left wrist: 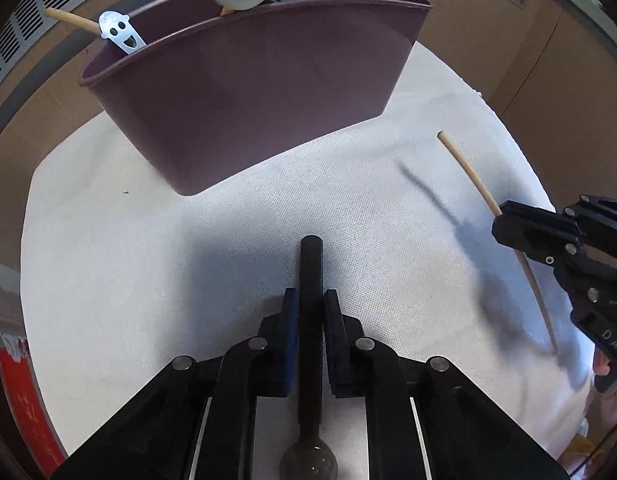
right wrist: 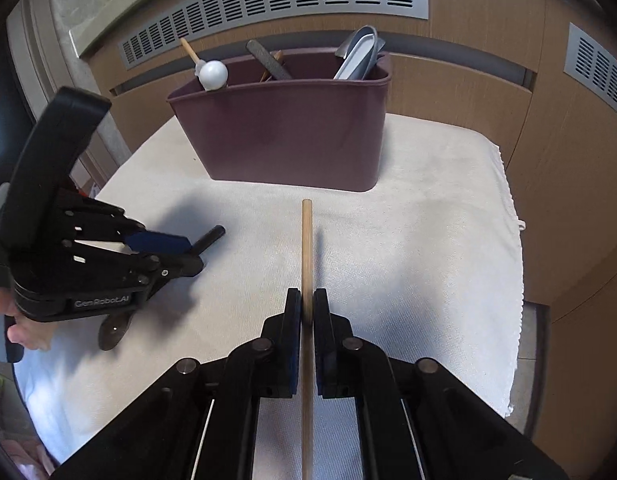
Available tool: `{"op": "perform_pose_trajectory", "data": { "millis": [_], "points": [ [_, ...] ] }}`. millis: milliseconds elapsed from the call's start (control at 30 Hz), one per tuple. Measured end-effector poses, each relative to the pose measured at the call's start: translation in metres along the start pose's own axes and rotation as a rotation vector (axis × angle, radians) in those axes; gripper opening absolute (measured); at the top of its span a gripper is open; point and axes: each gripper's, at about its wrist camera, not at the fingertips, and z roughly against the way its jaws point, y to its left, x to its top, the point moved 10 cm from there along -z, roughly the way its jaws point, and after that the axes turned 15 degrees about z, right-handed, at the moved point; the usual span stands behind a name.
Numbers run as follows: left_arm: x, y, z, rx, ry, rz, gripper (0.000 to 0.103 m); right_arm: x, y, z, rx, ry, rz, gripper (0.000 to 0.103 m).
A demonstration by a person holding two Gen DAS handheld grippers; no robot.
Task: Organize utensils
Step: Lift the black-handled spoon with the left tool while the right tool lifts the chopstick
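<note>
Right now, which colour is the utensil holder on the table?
The utensil holder is dark purple-brown, plain; the right wrist view shows it best.

Holder (right wrist: 292,140): matt maroon plastic, smooth.
Cloth (right wrist: 428,240) under the holder: white, woven, rough.
Stick (right wrist: 307,248) before the holder: pale wood, matt.
Spoon handle (left wrist: 311,280): black, matt.
Scoops (right wrist: 358,56) inside the holder: glossy metal.

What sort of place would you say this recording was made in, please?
Probably a room in a home or hotel, set up for tidying cutlery: a cloth-covered table holds a purple caddy with spoons in it, and wood panelling with vent grilles runs behind it.
</note>
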Motion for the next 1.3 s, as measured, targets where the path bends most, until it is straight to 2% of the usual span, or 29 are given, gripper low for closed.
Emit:
{"op": "perform_pose_trajectory", "data": {
  "millis": [100, 300, 433, 633, 900, 1100, 1300],
  "points": [
    [-0.003, 0.004, 0.014, -0.038, -0.060, 0.069, 0.012, 0.003, 0.005, 0.008, 0.015, -0.028, -0.026, 0.005],
    [-0.008, 0.009, 0.088, -0.179, -0.288, 0.206, 0.012, 0.010, 0.012, 0.036, 0.003, -0.100, -0.043, 0.005],
    [-0.015, 0.011, 0.131, -0.231, -0.386, 0.234, 0.012, 0.013, 0.021, 0.059, -0.014, -0.144, -0.037, 0.005],
    [-0.016, 0.007, 0.158, -0.213, -0.458, 0.200, 0.012, 0.018, 0.034, 0.081, -0.041, -0.166, -0.001, 0.005],
    [-0.017, 0.004, 0.181, -0.241, -0.508, 0.189, 0.012, 0.033, 0.043, 0.106, -0.074, -0.203, 0.051, 0.005],
    [-0.006, -0.001, 0.200, -0.273, -0.544, 0.182, 0.012, 0.052, 0.049, 0.124, -0.082, -0.250, 0.091, 0.005],
    [0.013, -0.010, 0.228, -0.277, -0.612, 0.145, 0.012, 0.081, 0.046, 0.147, -0.098, -0.313, 0.109, 0.005]
  ]
}}
